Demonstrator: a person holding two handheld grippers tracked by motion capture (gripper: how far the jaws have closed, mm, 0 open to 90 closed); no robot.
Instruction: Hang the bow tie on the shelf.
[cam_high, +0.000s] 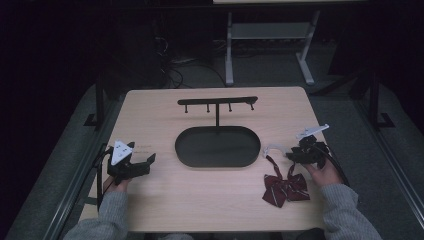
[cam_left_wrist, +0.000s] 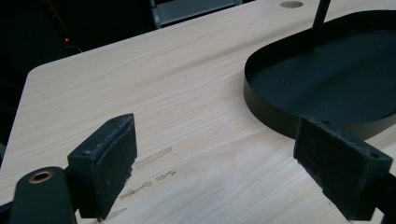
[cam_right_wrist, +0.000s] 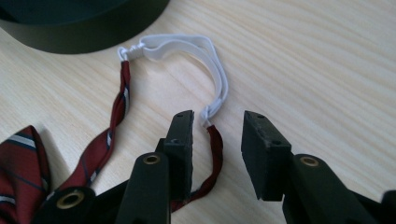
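While the high view sets the bow tie (cam_high: 285, 188) flat on the table (cam_high: 165, 205) near its right front, just before the right gripper (cam_high: 292, 156), the right gripper view shows what it blurs: the red strap (cam_right_wrist: 212, 154) lies between the half-closed jaws, seemingly not yet pinched, with the white elastic loop (cam_right_wrist: 205, 56) curving just beyond. The left gripper (cam_high: 145, 162) rests on the table at the left, jaws wide with nothing between them, as its own view confirms. The black oval tray (cam_high: 186, 150) with its hook rack (cam_high: 217, 101) stands between both grippers, nearly touching the loop.
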